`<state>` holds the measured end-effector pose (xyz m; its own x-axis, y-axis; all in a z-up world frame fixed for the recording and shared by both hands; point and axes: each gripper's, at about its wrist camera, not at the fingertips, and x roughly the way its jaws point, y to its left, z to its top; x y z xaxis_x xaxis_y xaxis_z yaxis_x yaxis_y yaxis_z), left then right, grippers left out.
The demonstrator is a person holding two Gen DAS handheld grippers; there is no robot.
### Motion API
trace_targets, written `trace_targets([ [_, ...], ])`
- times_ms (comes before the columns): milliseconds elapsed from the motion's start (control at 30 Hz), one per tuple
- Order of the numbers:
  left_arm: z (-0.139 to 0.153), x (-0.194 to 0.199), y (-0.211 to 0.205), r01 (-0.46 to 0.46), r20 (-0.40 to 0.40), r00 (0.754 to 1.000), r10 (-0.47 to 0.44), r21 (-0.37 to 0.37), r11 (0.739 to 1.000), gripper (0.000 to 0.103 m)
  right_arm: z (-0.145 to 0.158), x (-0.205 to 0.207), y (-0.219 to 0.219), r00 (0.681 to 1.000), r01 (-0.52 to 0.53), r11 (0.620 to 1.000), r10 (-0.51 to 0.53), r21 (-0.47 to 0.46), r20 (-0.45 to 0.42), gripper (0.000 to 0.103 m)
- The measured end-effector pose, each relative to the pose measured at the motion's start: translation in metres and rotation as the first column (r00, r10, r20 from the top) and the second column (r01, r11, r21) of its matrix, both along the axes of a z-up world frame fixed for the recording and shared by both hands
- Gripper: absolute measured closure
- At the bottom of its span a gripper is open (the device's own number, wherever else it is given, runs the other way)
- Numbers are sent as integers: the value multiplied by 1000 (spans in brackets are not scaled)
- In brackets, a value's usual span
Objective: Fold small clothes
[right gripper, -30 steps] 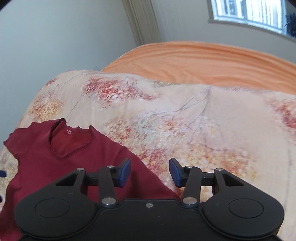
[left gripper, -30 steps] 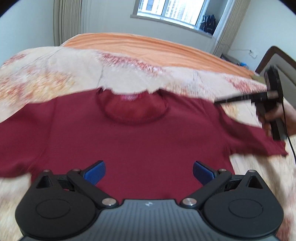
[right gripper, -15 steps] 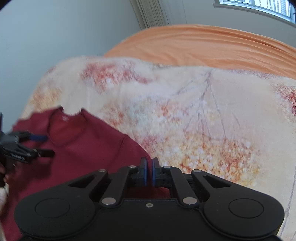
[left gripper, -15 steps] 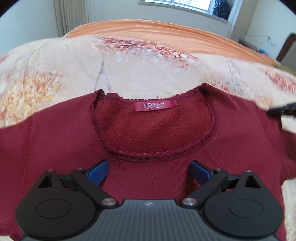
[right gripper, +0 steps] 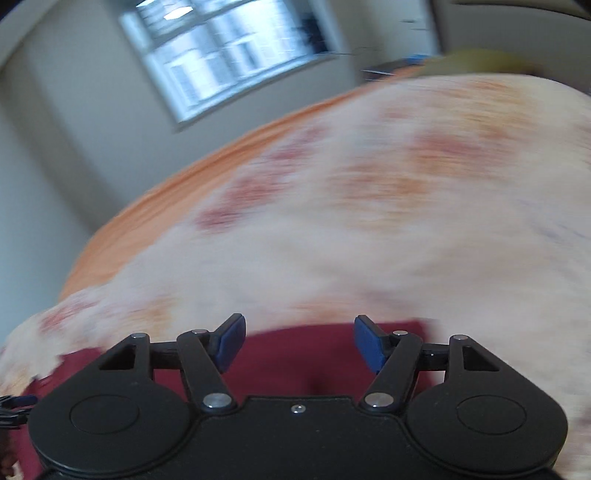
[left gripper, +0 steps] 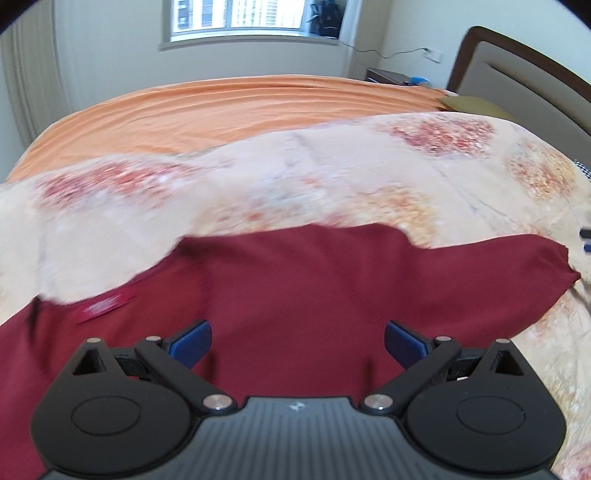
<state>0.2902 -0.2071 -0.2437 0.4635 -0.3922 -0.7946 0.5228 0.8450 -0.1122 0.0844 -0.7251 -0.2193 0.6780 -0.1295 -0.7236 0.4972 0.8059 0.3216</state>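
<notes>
Dark red shirt [left gripper: 295, 288] lay spread flat on the bed, on top of a floral quilt [left gripper: 332, 184]. Left wrist view: left gripper [left gripper: 297, 341] hovered over the shirt body, blue fingers [left gripper: 190, 341] wide apart, nothing between them. A red neck label [left gripper: 105, 304] showed at the lower left, just beside the quilt edge; neckline itself too blurred to trace. One corner of the shirt [left gripper: 554, 269] stuck out to the right onto the quilt. Orange sheet [left gripper: 221, 110] covered the far part of the bed, headboard [left gripper: 517, 70] at the upper right, window [left gripper: 240, 18] on the far wall.

Right wrist view was heavily motion-blurred and tilted. Right gripper [right gripper: 299, 343] had its fingers [right gripper: 231, 341] spread apart, holding nothing, positioned over the shirt's edge [right gripper: 295, 362] where red fabric met the quilt [right gripper: 369, 221]. Could not tell whether the fingers touched the cloth. A sliver of the other gripper [right gripper: 16, 406] showed at the far left edge. Window [right gripper: 229, 55] was smeared at the top.
</notes>
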Motion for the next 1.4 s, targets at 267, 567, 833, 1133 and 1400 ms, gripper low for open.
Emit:
trace_targets([
  [267,-1,0,-63,46,3,999,-46,-7,999,1,-62,-6,-44,1000,-4,977,7,213,-13,59],
  [567,-10,0,-110,98,-3,995,-98,-48,994,1,-29,-23,-75,984,22,972,-62,234,165,93],
  [833,-59,9,-150,97,-70,994,-89,110,989,0,-48,-6,-70,1000,-9,986,13,168,-24,81],
  [1133,-11,-10,-95,56,-35,998,-57,-27,998,0,-36,-68,-63,980,88,943,-141,320,144,46],
  [1400,-17,-24,-49,-22,-80,997,21,-18,1000,1,-74,-52,-43,971,149,888,-216,435,107,57],
])
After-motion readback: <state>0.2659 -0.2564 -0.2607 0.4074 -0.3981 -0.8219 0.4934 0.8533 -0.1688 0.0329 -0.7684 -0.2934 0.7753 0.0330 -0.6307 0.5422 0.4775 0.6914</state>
